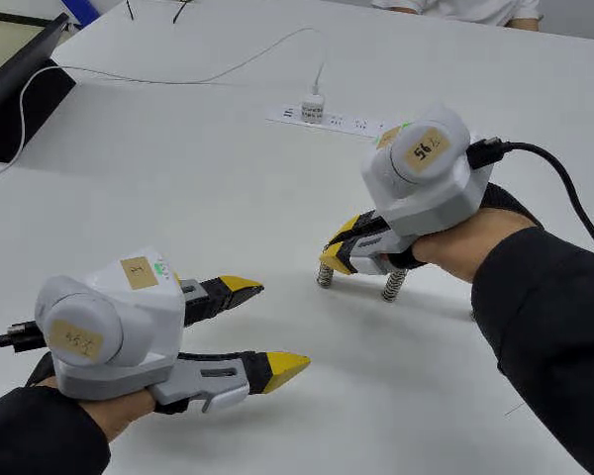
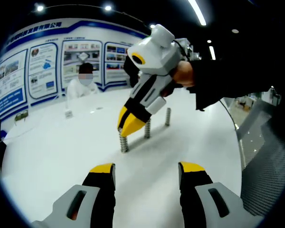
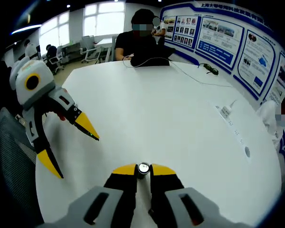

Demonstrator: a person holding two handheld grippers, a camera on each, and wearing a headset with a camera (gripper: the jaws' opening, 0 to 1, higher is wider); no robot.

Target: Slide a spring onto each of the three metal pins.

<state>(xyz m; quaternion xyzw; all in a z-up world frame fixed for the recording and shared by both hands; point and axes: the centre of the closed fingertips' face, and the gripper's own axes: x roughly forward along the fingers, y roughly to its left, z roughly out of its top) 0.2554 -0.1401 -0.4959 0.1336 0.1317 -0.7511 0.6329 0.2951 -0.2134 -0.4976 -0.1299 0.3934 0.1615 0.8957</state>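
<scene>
Three coiled metal springs are seen upright in a row on the smooth white table [image 1: 178, 188]. Whether a pin runs inside each cannot be told. The first spring [image 2: 124, 142] is clasped at its top by the right gripper [image 2: 129, 124], whose black, yellow-tipped jaws are pressed together on it. In the right gripper view a round silvery end [image 3: 143, 167] is pinched between them. The second spring [image 2: 147, 129] and the third spring [image 2: 167, 116] are left free just behind.

The right gripper is pointed steeply down by a hand [image 1: 457, 242]. A tan sticker [image 1: 426, 148] on its pale plastic body is marked by hand, seemingly "56". The left gripper [image 1: 267, 327] is held low and nearly level, well apart from the springs, with its jaws spread wide. The writing on its own sticker [image 1: 74, 339] cannot be read.

A white power strip [image 1: 342, 123] is laid farther back, with a charger [image 1: 313, 107] plugged in. The writing on the blue wall posters [image 2: 42, 61] is too small to read.
</scene>
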